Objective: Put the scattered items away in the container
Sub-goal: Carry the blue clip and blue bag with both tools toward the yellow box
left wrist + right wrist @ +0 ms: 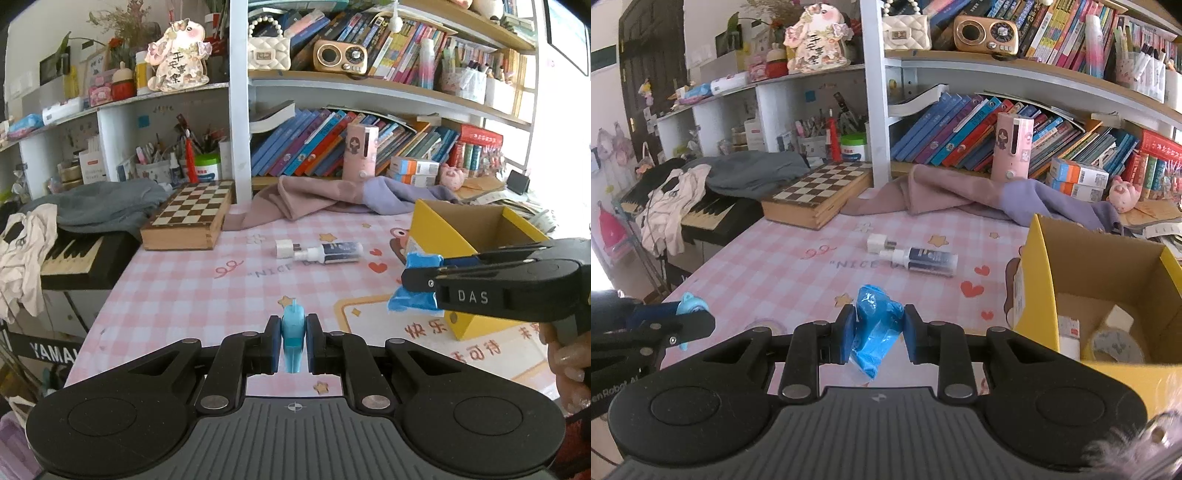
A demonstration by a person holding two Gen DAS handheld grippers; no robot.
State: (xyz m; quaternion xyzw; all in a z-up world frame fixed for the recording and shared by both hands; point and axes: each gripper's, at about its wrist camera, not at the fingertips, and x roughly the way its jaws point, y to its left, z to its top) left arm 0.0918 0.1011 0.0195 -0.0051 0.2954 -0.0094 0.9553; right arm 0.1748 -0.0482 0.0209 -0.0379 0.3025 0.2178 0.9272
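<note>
My left gripper [292,341] is shut on a small light-blue plastic item [293,334] and holds it above the pink checked tablecloth; it also shows in the right wrist view [690,307]. My right gripper [877,334] is shut on a crumpled blue plastic packet [873,328], seen from the side in the left wrist view [417,286], just left of the yellow cardboard box [1036,280]. The box holds several small items. A dark spray bottle [923,260] and a white plug [877,243] lie on the cloth farther back.
A wooden chessboard box [816,201] sits at the back left beside a keyboard [705,214] draped with clothes. Pink and purple cloths [960,199] lie along the bookshelf foot, with a pink cylinder [1012,147] standing behind them.
</note>
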